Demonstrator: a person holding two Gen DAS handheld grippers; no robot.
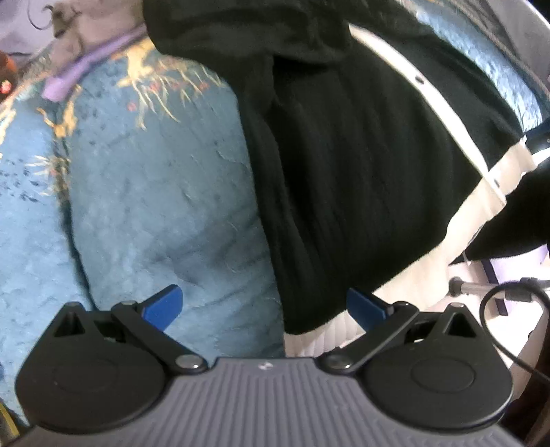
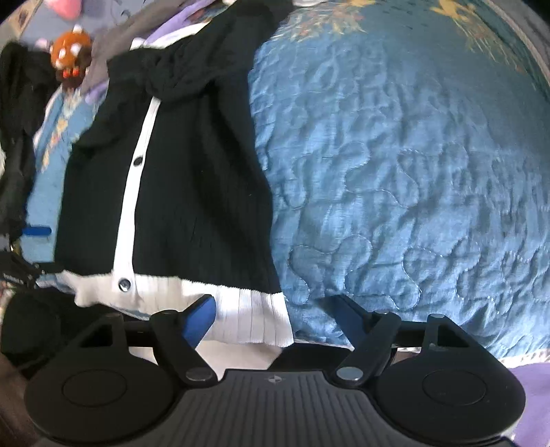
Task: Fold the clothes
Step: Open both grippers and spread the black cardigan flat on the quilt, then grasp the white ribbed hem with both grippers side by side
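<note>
A black ribbed cardigan [image 1: 343, 165] with a white button band and a white hem lies flat on a blue quilted bedspread [image 1: 144, 206]. In the right wrist view the cardigan [image 2: 192, 192] lies left of centre, its white hem [image 2: 247, 316] nearest me. My left gripper [image 1: 264, 306] is open, its blue fingers apart, just short of the hem's left corner. My right gripper [image 2: 275, 316] is open, with its blue fingers either side of the hem's right corner. Neither holds cloth. The left gripper's blue finger [image 2: 36, 231] shows at the far left of the right wrist view.
An orange plush toy [image 2: 70, 51] and grey and purple cloth [image 2: 113, 31] lie at the head of the bed. A purple strip [image 1: 92, 62] lies top left. Dark clothing [image 2: 17, 137] hangs at the left. A cable [image 1: 498, 309] and floor lie beyond the bed edge.
</note>
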